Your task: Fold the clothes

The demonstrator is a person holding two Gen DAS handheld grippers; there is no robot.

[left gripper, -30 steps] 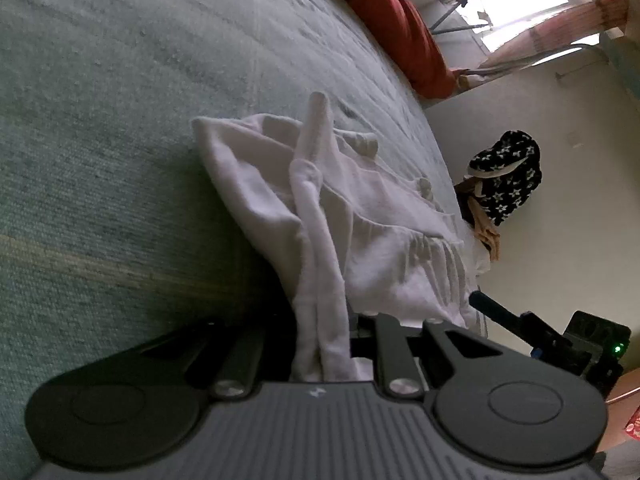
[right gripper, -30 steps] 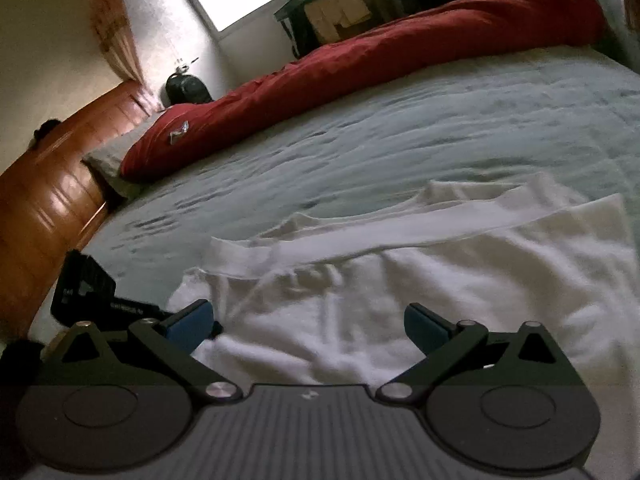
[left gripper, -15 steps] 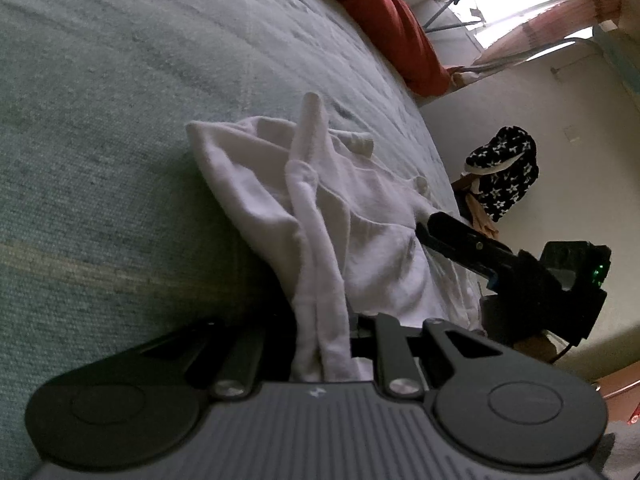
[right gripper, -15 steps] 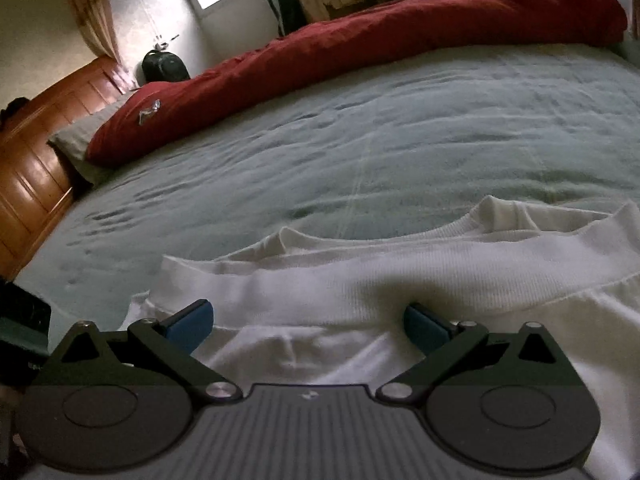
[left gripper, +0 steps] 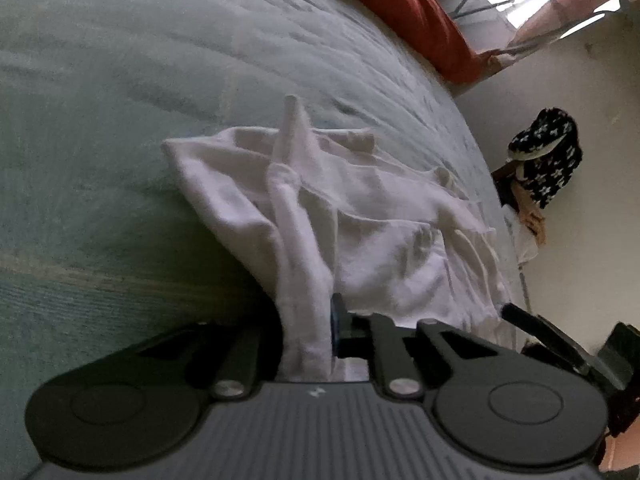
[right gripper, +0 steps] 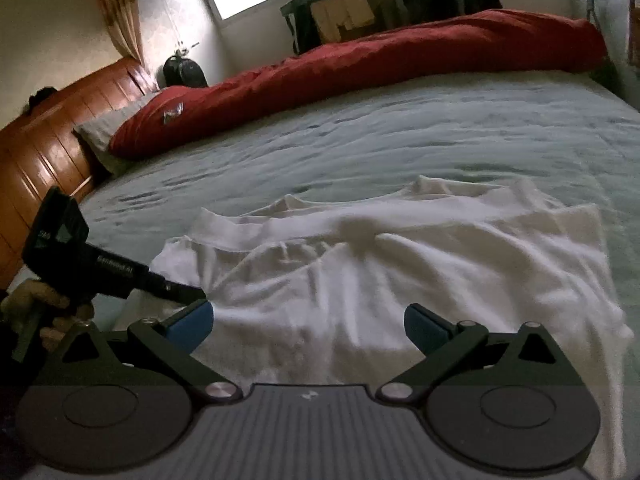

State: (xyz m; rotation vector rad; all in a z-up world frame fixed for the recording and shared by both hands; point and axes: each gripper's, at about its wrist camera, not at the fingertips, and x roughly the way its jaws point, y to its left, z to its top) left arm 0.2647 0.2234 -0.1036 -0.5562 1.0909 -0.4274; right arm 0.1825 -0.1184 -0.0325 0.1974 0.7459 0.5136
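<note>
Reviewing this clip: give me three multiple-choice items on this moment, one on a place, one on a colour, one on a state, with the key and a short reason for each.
1. Where does the white garment lie?
A. On the grey-green bed cover
B. On the wooden headboard
C. On the floor

2. What colour is the long duvet along the far side of the bed?
A. Blue
B. Red
C. Yellow

3. How do the right gripper jaws stand?
A. Clamped on the duvet
B. Shut on nothing
C. Open, nothing pinched between them

Key:
1 A: the garment is spread on the bed cover in both views.
2 B: the duvet is plainly red.
3 C: its blue pads stand wide apart above the garment. By contrast, the left gripper has a fold of the garment between its closing jaws.
</note>
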